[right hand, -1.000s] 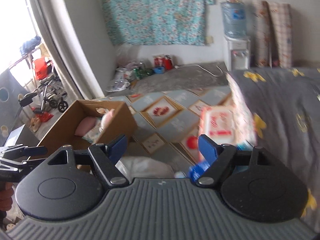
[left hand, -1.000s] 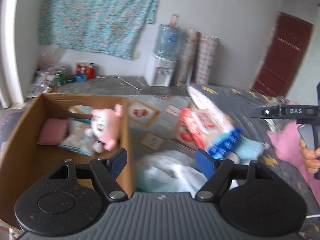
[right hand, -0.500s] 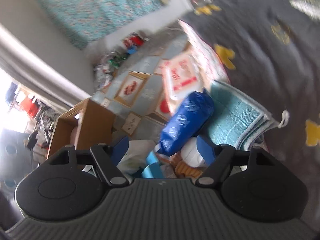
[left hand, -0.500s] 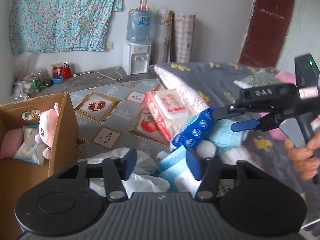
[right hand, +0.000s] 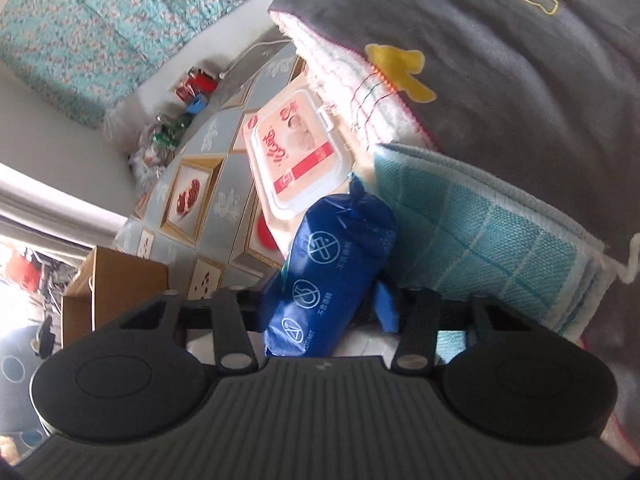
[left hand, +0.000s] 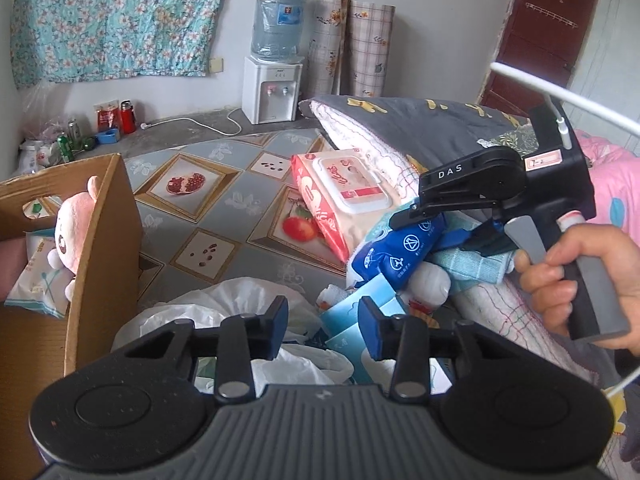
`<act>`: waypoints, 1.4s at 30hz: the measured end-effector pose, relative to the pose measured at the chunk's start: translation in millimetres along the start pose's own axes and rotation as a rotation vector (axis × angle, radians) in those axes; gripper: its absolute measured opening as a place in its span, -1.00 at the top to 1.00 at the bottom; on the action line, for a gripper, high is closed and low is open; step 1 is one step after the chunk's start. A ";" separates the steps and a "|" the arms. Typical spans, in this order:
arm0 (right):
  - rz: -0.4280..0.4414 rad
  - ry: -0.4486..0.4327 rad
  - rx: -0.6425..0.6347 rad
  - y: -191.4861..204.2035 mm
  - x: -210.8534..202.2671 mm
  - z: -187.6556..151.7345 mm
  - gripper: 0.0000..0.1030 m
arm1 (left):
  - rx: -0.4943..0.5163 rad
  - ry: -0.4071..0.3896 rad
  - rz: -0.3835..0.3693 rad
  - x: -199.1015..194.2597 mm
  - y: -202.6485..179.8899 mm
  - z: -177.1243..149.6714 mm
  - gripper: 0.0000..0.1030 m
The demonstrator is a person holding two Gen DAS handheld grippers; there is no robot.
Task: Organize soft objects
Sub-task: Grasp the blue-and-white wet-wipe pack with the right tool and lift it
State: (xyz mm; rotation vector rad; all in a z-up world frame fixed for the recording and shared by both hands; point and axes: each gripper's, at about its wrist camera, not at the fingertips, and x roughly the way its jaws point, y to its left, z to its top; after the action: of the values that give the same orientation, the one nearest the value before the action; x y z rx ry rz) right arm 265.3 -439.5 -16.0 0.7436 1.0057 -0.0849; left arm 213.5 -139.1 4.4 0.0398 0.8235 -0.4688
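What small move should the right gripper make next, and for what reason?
Probably lift the blue pack clear of the pile. The right gripper has its fingers on both sides of it, apparently shut, while the teal towel and wipes pack crowd it. The cardboard box waits to the left.

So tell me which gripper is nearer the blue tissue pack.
Right. The right gripper has its fingers around the blue tissue pack; the left gripper hangs open, apart from it, over the white plastic bag.

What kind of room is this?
Probably a bedroom in a home: a dark grey quilt with yellow shapes on bedding, a white water dispenser, and a floral turquoise cloth on the wall.
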 end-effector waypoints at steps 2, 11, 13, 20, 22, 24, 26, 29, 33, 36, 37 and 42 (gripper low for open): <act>0.045 -0.014 0.016 -4.8 -2.3 0.7 0.37 | 0.006 0.000 -0.007 0.6 -1.3 -0.1 0.23; 0.321 -0.028 0.085 -27.5 -39.5 7.2 0.44 | 0.005 -0.019 -0.084 -9.7 -12.8 1.0 0.17; 0.391 0.001 0.065 -31.1 -53.5 1.5 0.44 | 0.010 -0.020 -0.108 -15.1 -18.3 0.3 0.11; 0.433 0.140 -0.069 -37.9 -65.1 -34.4 0.44 | 0.049 -0.017 -0.189 -23.8 -41.9 -13.6 -0.11; 0.418 0.172 -0.089 -40.7 -53.2 -40.1 0.44 | 0.065 0.010 -0.175 -15.5 -50.5 -18.4 -0.13; 0.425 0.182 -0.096 -43.3 -46.2 -39.0 0.44 | 0.074 0.037 -0.174 -5.6 -57.2 -21.3 -0.13; 0.424 0.171 -0.126 -42.8 -44.5 -35.9 0.44 | 0.079 0.055 -0.172 3.9 -62.3 -22.1 -0.20; 0.433 0.179 -0.105 -50.2 -37.5 -30.7 0.44 | 0.069 0.055 -0.178 12.4 -65.0 -19.5 -0.30; 0.455 0.196 -0.052 -70.3 -32.2 -33.1 0.42 | 0.047 0.091 -0.205 23.8 -68.0 -15.0 -0.36; 0.464 0.196 -0.037 -75.6 -29.6 -33.4 0.41 | -0.042 0.161 -0.272 38.3 -61.1 -11.0 -0.37; 0.466 0.194 -0.039 -75.9 -29.8 -34.0 0.41 | -0.084 0.192 -0.301 44.0 -57.4 -10.1 -0.37; 0.460 0.172 -0.048 -74.2 -39.2 -38.9 0.44 | -0.212 0.269 -0.375 59.9 -47.4 -10.5 -0.31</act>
State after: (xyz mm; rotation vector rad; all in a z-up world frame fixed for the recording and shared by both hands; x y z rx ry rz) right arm 186.0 -482.5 -36.3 0.9324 0.9722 0.4055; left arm 221.4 -202.5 -38.7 -0.2562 1.1491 -0.7364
